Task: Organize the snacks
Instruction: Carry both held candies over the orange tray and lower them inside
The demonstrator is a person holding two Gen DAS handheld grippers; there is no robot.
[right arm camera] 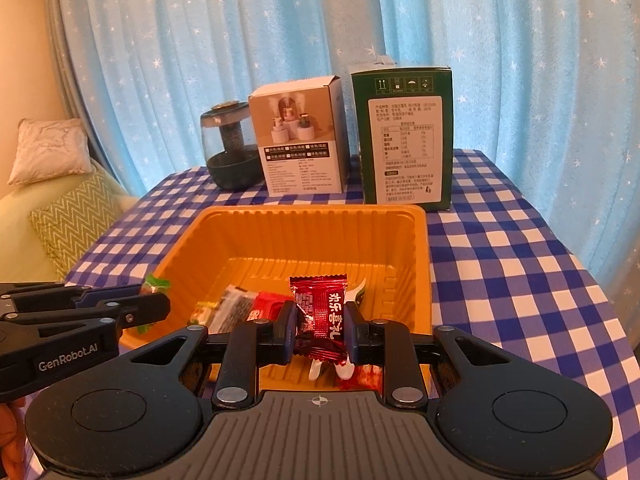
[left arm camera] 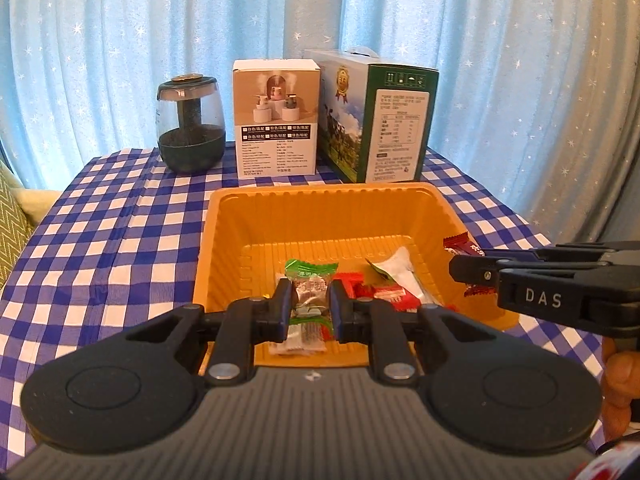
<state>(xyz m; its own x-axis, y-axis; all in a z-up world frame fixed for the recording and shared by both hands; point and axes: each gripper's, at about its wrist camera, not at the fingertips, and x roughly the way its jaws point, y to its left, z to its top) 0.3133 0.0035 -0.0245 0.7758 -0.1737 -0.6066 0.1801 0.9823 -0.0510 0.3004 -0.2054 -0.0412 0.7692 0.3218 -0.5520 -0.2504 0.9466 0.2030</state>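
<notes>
Both grippers hang over the orange tray (left arm camera: 320,216) at centre frame, and each has a snack. The left gripper (left arm camera: 309,308) is clenched on a green-ended candy (left arm camera: 310,276), its long axis running up the frame between the fingers, green twist poking out above. In the right wrist view, the right gripper (right arm camera: 319,334) is clamped on a red foil candy (right arm camera: 320,312), standing upright, crimped edge at the top.

The key relation: both candies sit above the tray's near half, directly over the loose pile of red wrappers (left arm camera: 376,290) and a white sachet (left arm camera: 400,270) on the tray floor. The drop zone lies straight below each gripper, so letting go looks like the likely next call.

They are close, too. The right gripper enters from the right edge of the left view, near the tray's right rim.

At the top of the worktop (left arm camera: 100,248) stand a dark jar (left arm camera: 190,124), a white box (left arm camera: 276,120) and a green box (left arm camera: 384,120).
</notes>
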